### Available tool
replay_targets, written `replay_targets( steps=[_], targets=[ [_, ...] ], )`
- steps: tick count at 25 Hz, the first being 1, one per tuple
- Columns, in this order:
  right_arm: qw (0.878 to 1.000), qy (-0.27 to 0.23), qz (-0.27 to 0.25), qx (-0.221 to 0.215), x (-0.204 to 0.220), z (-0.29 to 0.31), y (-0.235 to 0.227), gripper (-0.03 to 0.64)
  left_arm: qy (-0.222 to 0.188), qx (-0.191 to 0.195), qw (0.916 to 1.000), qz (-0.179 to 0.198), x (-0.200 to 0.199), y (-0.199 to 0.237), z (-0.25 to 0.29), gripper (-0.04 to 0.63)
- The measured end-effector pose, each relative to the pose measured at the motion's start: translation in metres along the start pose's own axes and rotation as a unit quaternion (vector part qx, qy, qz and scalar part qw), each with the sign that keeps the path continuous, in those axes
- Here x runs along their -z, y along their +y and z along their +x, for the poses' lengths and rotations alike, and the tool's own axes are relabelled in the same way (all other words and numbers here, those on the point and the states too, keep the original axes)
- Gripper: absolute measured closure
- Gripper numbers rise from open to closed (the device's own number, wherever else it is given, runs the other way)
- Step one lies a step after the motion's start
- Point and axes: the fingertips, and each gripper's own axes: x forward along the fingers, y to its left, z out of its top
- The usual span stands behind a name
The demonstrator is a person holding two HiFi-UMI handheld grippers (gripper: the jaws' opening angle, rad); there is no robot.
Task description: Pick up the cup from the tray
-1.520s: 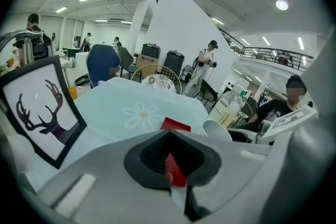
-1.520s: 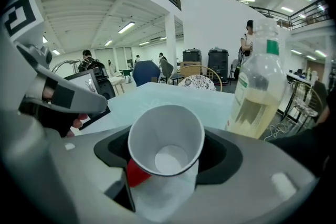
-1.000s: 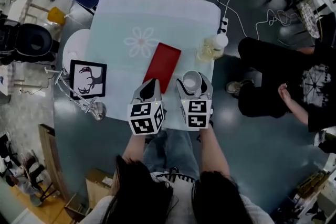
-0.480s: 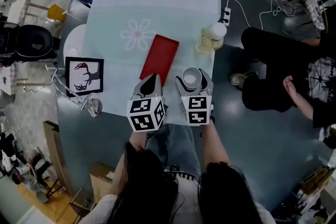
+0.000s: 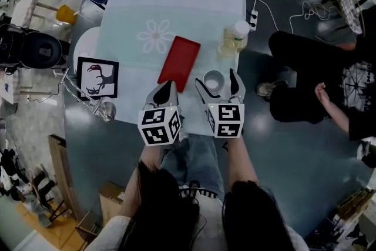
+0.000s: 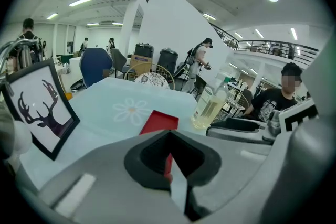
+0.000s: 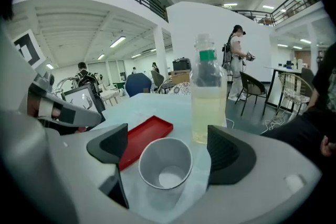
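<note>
A white paper cup (image 5: 214, 80) stands upright on the pale tablecloth, just right of the empty red tray (image 5: 179, 60). My right gripper (image 5: 217, 85) is open, with one jaw on each side of the cup and a gap to both. The right gripper view shows the cup (image 7: 165, 163) from above between the spread dark pads (image 7: 229, 155), with the tray (image 7: 144, 134) behind it on the left. Near the tray's front end, my left gripper (image 5: 167, 93) is shut and holds nothing. Through its jaws, the left gripper view shows the tray (image 6: 160, 122).
A bottle of yellowish liquid (image 5: 234, 39) stands at the table's right edge, just beyond the cup. A framed deer picture (image 5: 97, 77) and a metal object (image 5: 88, 104) lie at the left. A seated person (image 5: 317, 88) is to the right. The table's near edge (image 5: 176, 126) is close to both grippers.
My right gripper's jaws have spread apart and let go of the cup, which now stands on the table beside the tray. The left gripper has barely moved.
</note>
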Motion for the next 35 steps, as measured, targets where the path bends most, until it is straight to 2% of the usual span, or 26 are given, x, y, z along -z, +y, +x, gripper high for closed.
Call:
replay_targets(
  steps=[2, 4, 9, 11, 16, 19, 27, 35],
  targets=[
    [1.0, -0.011, -0.009, 0.004, -0.012, -0.012, 0.003, 0.145, -0.011, 0.004, 0.9999, 0.001, -0.006, -0.002, -0.009, 0.594],
    [1.0, -0.019, -0.007, 0.001, -0.022, -0.027, 0.006, 0.241, -0.025, 0.01, 0.9996, 0.003, -0.014, -0.007, -0.019, 0.595],
    [0.999, -0.051, -0.014, 0.008, -0.045, -0.071, 0.017, 0.346, -0.062, 0.029, 0.9976, 0.016, -0.032, -0.024, -0.05, 0.594],
    [0.997, -0.068, -0.018, 0.019, -0.054, -0.089, 0.023, 0.364, -0.072, 0.038, 0.9964, 0.025, -0.036, -0.03, -0.064, 0.595],
    [0.994, -0.099, -0.029, 0.043, -0.068, -0.127, 0.04, 0.512, -0.098, 0.062, 0.9924, 0.042, -0.037, -0.046, -0.097, 0.594],
    [0.992, -0.109, -0.04, 0.044, -0.074, -0.148, 0.054, 0.588, -0.111, 0.069, 0.9903, 0.047, -0.034, -0.052, -0.118, 0.595],
    [0.991, -0.127, -0.03, 0.024, -0.079, -0.179, 0.091, 0.595, -0.143, 0.082, 0.985, 0.052, -0.032, -0.053, -0.164, 0.595],
    [0.993, -0.113, -0.042, 0.018, -0.069, -0.192, 0.116, 0.595, -0.144, 0.091, 0.983, 0.069, -0.02, -0.059, -0.181, 0.595]
  ],
)
